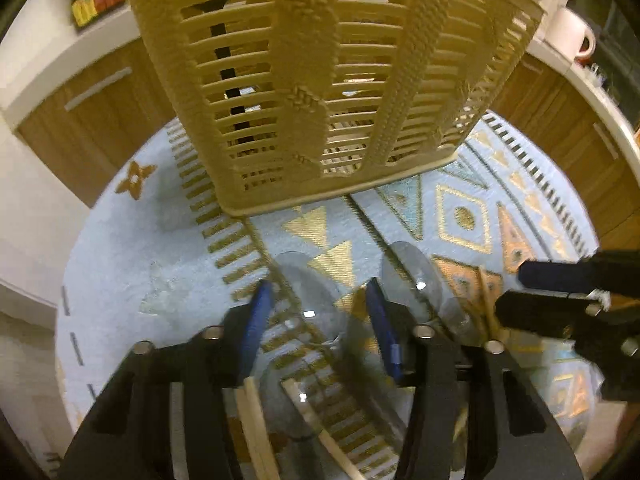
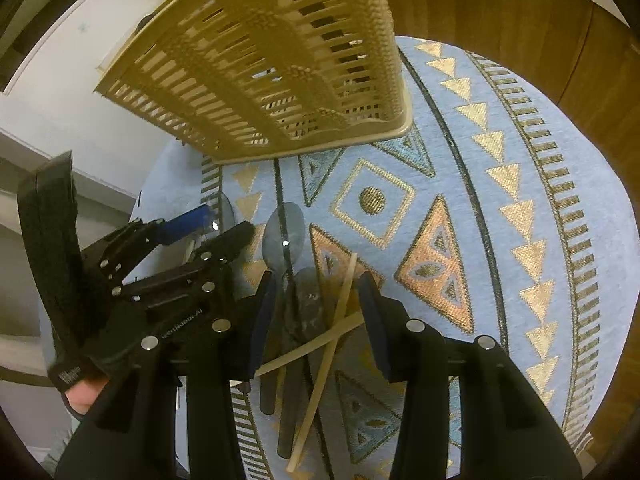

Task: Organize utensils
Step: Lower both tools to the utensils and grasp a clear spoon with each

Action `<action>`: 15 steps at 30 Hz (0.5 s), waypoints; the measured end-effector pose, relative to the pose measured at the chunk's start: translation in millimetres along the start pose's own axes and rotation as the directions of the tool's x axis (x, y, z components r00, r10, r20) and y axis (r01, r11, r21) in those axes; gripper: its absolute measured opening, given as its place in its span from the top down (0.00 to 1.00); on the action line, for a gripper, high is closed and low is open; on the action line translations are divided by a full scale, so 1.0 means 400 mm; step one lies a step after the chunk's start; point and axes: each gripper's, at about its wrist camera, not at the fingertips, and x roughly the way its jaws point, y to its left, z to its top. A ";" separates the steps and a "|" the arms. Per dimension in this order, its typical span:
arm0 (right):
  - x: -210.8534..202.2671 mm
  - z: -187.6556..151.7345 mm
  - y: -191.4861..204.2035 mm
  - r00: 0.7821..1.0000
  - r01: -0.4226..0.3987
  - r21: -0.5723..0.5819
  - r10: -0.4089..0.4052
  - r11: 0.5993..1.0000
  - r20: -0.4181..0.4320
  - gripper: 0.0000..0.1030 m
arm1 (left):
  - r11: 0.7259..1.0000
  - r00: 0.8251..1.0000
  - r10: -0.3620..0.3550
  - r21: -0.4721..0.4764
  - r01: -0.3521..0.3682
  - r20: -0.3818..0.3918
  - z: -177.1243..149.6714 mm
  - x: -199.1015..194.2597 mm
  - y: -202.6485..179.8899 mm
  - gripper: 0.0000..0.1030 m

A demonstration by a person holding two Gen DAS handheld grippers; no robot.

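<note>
On a patterned blue rug (image 2: pixel 500 240), the left gripper (image 1: pixel 316 312) hangs with its jaws spread, grasping nothing, over grey spoons (image 1: pixel 316 304). Just right, the right gripper (image 2: pixel 316 312) is likewise released above dark spoons (image 2: pixel 284 236) and crossed pale chopsticks (image 2: pixel 332 336). Beyond both stands a slatted beige basket (image 2: pixel 280 64) on the rug.

Both tongs, left (image 1: pixel 320 312) and right (image 2: pixel 320 304), agape.
</note>
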 end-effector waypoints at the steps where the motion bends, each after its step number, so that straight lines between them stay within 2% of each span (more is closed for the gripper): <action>1: -0.001 0.001 -0.001 1.000 0.002 0.003 -0.002 1.000 -0.003 0.61 | 1.000 1.000 0.003 0.004 -0.003 0.006 -0.001 0.000 -0.001 0.66; 4: 0.010 0.016 0.003 1.000 -0.011 0.010 0.011 1.000 -0.026 0.61 | 0.999 0.999 -0.041 -0.029 0.042 0.022 -0.002 -0.001 0.013 0.66; 8: 0.054 0.037 0.037 0.998 -0.014 -0.013 0.013 1.000 -0.059 0.62 | 0.986 0.989 -0.131 -0.095 0.137 0.069 0.002 -0.033 0.055 0.67; 11: 0.086 0.050 0.063 0.997 -0.001 -0.027 -0.001 1.000 -0.080 0.62 | 0.977 0.982 -0.159 -0.125 0.171 0.103 0.009 -0.069 0.089 0.67; 15: 0.116 0.063 0.090 0.994 0.043 -0.050 -0.048 0.998 -0.097 0.61 | 0.974 0.978 -0.155 -0.142 0.175 0.139 -0.004 -0.116 0.137 0.68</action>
